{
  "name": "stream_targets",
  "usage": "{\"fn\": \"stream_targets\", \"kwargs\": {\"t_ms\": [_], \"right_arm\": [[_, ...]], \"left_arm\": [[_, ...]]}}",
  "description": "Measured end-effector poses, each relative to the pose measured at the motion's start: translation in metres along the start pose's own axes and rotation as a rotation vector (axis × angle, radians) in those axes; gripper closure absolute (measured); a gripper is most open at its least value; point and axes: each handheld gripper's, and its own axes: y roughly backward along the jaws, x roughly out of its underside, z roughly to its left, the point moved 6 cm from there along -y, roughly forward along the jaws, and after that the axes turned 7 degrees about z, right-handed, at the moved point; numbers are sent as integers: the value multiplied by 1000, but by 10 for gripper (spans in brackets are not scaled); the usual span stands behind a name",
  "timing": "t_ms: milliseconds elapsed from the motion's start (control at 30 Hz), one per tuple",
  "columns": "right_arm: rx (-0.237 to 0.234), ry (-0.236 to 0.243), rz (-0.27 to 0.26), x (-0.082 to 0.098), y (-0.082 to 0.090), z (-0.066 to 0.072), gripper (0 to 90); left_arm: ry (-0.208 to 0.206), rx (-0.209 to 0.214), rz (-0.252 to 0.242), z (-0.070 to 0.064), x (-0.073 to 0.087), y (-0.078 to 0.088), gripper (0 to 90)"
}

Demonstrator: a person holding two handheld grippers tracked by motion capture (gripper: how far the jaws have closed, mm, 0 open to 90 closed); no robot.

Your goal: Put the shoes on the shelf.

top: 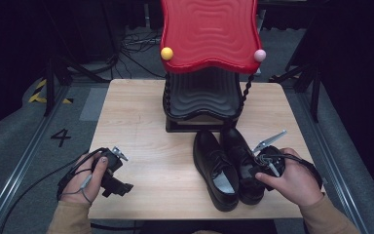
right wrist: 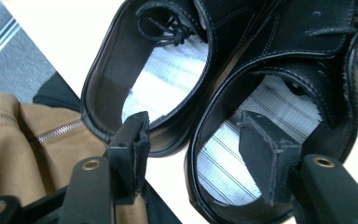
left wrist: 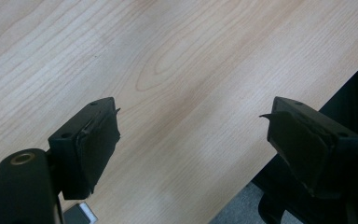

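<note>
Two black leather lace-up shoes stand side by side on the wooden table (top: 141, 112), toes toward the rack: the left shoe (top: 214, 168) and the right shoe (top: 238, 146). My right gripper (top: 254, 173) hovers over the right shoe's heel. In the right gripper view the right gripper (right wrist: 196, 123) is open. One jaw is over the striped insole of the right shoe (right wrist: 289, 65), the other by the rim of the left shoe (right wrist: 168, 79), and neither pad presses on anything. My left gripper (top: 123, 173) rests at the table's left front. The left gripper (left wrist: 193, 112) is open above bare wood.
A shoe rack stands at the back centre, with a wavy red top shelf (top: 209, 34) and a black lower shelf (top: 204, 97) just behind the shoes' toes. The table's front edge lies close to both hands. A brown jacket (right wrist: 23, 140) shows beyond the edge.
</note>
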Motion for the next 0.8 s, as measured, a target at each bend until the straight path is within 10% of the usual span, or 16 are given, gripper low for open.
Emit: {"fn": "stream_targets", "kwargs": {"t_ms": [133, 500, 800], "right_arm": [[-10, -96, 15, -6, -10, -3, 403], [9, -169, 53, -17, -43, -10, 389], [53, -122, 62, -21, -59, -10, 472]], "left_arm": [[-3, -7, 1, 1, 0, 0, 172], [-2, -6, -2, 1, 0, 0, 173], [1, -2, 4, 1, 0, -1, 173]]}}
